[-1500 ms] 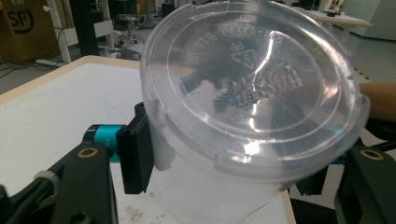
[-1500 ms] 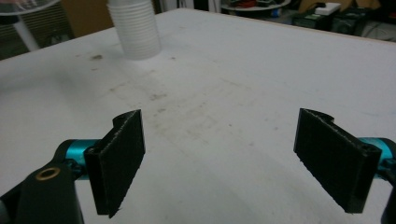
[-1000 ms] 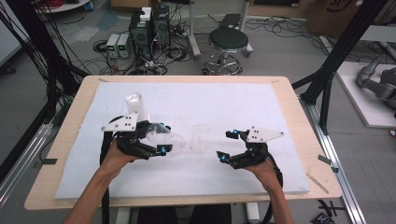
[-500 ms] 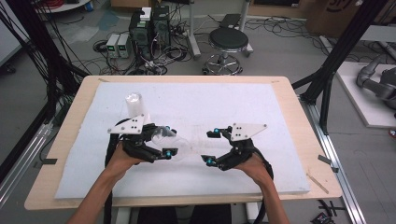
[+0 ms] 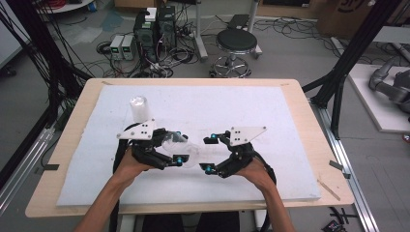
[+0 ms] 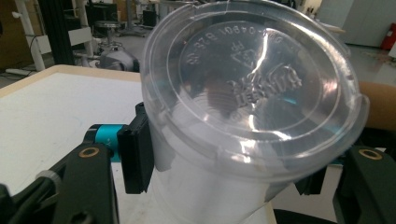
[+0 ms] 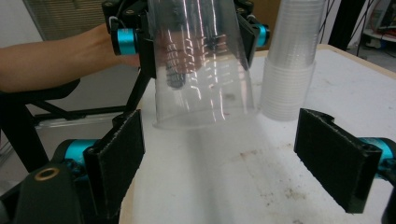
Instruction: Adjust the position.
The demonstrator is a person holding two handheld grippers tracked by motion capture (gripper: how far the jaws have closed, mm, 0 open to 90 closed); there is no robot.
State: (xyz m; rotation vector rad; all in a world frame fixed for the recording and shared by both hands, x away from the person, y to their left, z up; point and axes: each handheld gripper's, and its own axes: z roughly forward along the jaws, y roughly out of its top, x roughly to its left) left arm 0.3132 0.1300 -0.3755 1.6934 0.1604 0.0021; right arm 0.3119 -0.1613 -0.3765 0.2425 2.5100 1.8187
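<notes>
A clear plastic cup (image 5: pixel 189 152) is held sideways just above the white mat, with my left gripper (image 5: pixel 180 147) shut on its narrow end. In the left gripper view the cup (image 6: pixel 252 93) sits between the two black pads (image 6: pixel 136 149). Its wide mouth faces my right gripper (image 5: pixel 210 154), which stands open a short way to the right of it. In the right gripper view the cup (image 7: pixel 201 70) hangs ahead of the spread jaws of the right gripper (image 7: pixel 229 158), untouched by them, with the left gripper (image 7: pixel 196 37) behind it.
A tall stack of clear cups (image 5: pixel 139 108) stands on the white mat (image 5: pixel 270 116) behind the left gripper; the stack (image 7: pixel 289 60) is right of the held cup. The wooden table (image 5: pixel 316 140) edges the mat. A stool (image 5: pixel 236 41) and cables lie beyond.
My right gripper has moved left across the mat toward the mouth of the held cup. The left gripper and the cup have stayed almost where they were.
</notes>
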